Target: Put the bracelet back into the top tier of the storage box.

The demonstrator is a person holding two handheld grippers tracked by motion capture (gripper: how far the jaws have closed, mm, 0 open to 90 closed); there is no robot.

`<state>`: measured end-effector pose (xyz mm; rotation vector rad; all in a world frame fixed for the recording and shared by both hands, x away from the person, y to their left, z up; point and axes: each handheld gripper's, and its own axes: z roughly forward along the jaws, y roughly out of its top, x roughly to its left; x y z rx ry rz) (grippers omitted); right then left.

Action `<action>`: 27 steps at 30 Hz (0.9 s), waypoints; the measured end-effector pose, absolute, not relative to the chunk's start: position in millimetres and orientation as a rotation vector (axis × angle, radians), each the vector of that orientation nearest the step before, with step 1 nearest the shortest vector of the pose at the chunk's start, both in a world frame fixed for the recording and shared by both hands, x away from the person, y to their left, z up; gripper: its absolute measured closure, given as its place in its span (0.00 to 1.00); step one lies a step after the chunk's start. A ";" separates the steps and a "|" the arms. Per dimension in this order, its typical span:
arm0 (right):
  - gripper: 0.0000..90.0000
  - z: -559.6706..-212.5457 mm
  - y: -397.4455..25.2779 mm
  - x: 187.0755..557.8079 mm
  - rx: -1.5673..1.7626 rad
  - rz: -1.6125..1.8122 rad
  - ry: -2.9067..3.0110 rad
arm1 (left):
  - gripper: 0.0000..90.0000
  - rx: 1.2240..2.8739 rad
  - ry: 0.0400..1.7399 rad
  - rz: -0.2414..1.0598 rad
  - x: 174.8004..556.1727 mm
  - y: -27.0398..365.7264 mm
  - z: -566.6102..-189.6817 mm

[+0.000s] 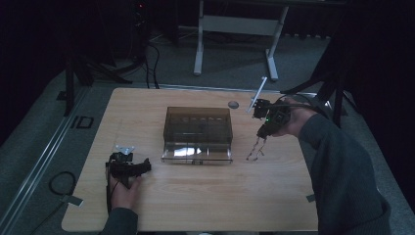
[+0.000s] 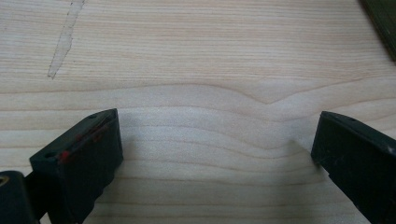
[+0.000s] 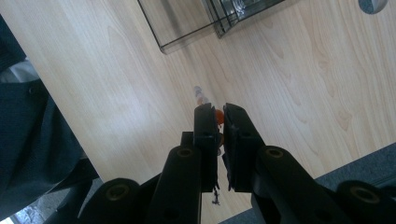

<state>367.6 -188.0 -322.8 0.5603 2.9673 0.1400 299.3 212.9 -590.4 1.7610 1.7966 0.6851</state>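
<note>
A pale wood table (image 1: 195,196) stands on grey carpet (image 1: 230,58) in a dark room. The left gripper (image 2: 215,144) rests with its jaws apart. The right gripper (image 3: 219,116) pinches a bead string (image 1: 255,149).

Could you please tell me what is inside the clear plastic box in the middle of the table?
The clear plastic box looks empty: through its tinted walls only the wooden table and reflections show. Small items could be missed in the dim light. The beaded string hangs outside it, pinched in the right gripper.

Your box (image 1: 197,134) sits mid-table (image 1: 205,205). Your left gripper (image 1: 128,166) rests on the table to its left, toward you; your right gripper (image 1: 266,128) hangs right of it, a beaded string (image 1: 256,148) dangling beneath
</note>
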 end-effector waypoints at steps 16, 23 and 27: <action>0.93 -312.6 -173.7 368.5 0.524 0.169 2.962 | 0.02 1.761 1.797 0.685 299.3 212.9 -590.4; 0.93 -310.7 -167.3 368.3 0.505 0.180 2.965 | 0.02 1.761 1.796 0.685 299.3 212.9 -590.4; 0.93 -309.7 -164.8 368.2 0.499 0.179 2.968 | 0.02 1.761 1.797 0.685 299.3 212.9 -590.4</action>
